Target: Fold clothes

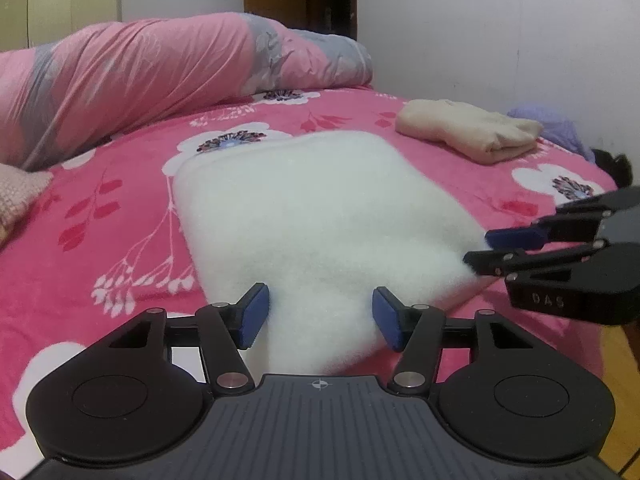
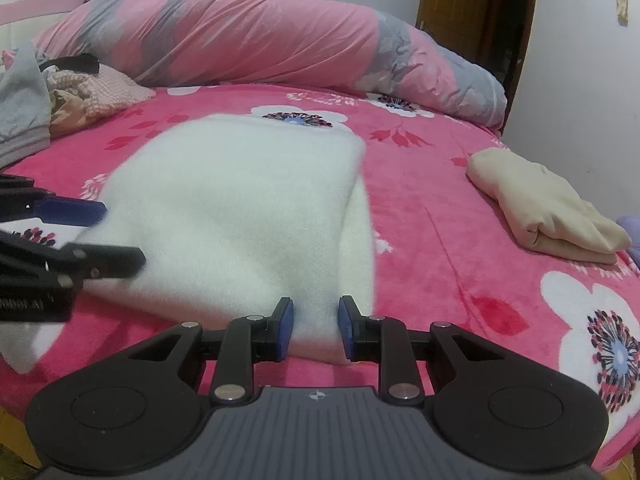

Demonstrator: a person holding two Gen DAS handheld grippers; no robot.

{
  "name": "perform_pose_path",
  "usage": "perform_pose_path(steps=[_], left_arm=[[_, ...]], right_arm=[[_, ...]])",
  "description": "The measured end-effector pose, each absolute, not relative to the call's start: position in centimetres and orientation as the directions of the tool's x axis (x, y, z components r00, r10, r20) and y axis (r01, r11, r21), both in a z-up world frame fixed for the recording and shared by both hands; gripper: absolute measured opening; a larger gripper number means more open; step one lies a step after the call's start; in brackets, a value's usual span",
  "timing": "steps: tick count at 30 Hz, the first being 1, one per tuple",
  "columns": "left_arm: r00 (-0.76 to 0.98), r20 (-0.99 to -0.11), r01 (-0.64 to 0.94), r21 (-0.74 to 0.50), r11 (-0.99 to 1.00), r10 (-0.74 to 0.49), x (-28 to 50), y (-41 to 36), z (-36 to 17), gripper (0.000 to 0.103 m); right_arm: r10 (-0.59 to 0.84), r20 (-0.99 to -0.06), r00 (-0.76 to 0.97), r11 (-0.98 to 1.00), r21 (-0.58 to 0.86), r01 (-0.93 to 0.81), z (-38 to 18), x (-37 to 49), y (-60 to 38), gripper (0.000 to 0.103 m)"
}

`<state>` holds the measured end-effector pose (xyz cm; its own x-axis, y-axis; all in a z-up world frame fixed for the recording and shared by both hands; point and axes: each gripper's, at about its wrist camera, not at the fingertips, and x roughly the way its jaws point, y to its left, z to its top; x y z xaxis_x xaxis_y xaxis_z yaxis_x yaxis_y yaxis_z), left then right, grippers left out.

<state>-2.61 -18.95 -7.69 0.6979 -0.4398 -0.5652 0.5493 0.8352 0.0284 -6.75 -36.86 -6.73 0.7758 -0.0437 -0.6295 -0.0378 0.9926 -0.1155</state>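
A white fluffy garment (image 1: pixel 320 208) (image 2: pixel 240 208) lies folded into a rectangle on the pink flowered bedspread (image 1: pixel 120 240). My left gripper (image 1: pixel 320 318) is open at the near edge of the garment, which lies between its blue pads (image 1: pixel 256 316) without being pinched. In the right wrist view the left gripper (image 2: pixel 120 236) reaches in from the left at the garment's corner. My right gripper (image 2: pixel 316 328) is shut on the white garment's near right corner, a fold of cloth squeezed between its pads. The left wrist view shows the right gripper (image 1: pixel 480 248) at that same corner.
A folded beige garment (image 1: pixel 468 132) (image 2: pixel 548 208) lies at the far right of the bed. A rolled pink and grey duvet (image 1: pixel 160 76) (image 2: pixel 260 36) runs along the back. A pile of unfolded clothes (image 2: pixel 60 96) sits at the far left. The bed's edge and wooden floor (image 1: pixel 624 360) are at the right.
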Motion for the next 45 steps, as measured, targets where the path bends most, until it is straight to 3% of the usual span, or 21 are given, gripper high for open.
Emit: perform_pose_path(steps=[2,8,15,22,31,36,41,45], left_arm=[[0.694,-0.568,0.547,0.014,0.837,-0.443,-2.5,-18.7,-7.7,0.058],[0.681,-0.581,0.539,-0.015,0.842,-0.446,-2.2,-18.6,-7.5,0.058],[0.674,-0.589,0.537,-0.024,0.843,-0.446,-2.1,-18.8,-7.5,0.058],[0.659,-0.600,0.545,-0.035,0.838,-0.454,-1.9,-18.6,-6.5,0.057],[0.720,-0.518,0.548,0.017,0.836,-0.461,0.0,-19.4,-4.0,0.056],[0.700,-0.566,0.537,0.017,0.843,-0.435,2.2,-20.4,-6.0,0.058],[0.699,-0.564,0.541,0.016,0.841,-0.440,1.9,-20.2,-6.0,0.059],[0.692,-0.568,0.537,-0.009,0.844,-0.446,2.2,-19.9,-5.9,0.059]], right_arm=[[-0.044,-0.646,0.762,0.994,-0.105,-0.031,-5.8,-6.4,-36.7,0.026],[0.016,-0.578,0.816,0.999,-0.030,-0.041,-3.2,-5.7,-36.7,0.026],[0.004,-0.612,0.791,0.996,-0.065,-0.056,-6.9,-3.7,-37.4,0.028],[0.032,-0.615,0.788,0.999,-0.013,-0.051,-7.0,-3.6,-38.3,0.029],[0.048,-0.604,0.795,0.999,0.021,-0.044,-7.3,-4.0,-38.8,0.029],[0.046,-0.603,0.797,0.999,0.021,-0.042,-7.3,-4.0,-38.7,0.029],[0.040,-0.639,0.768,0.999,0.000,-0.051,-6.0,-3.2,-38.4,0.030],[0.042,-0.580,0.814,0.998,-0.019,-0.065,-2.6,-2.7,-38.1,0.029]])
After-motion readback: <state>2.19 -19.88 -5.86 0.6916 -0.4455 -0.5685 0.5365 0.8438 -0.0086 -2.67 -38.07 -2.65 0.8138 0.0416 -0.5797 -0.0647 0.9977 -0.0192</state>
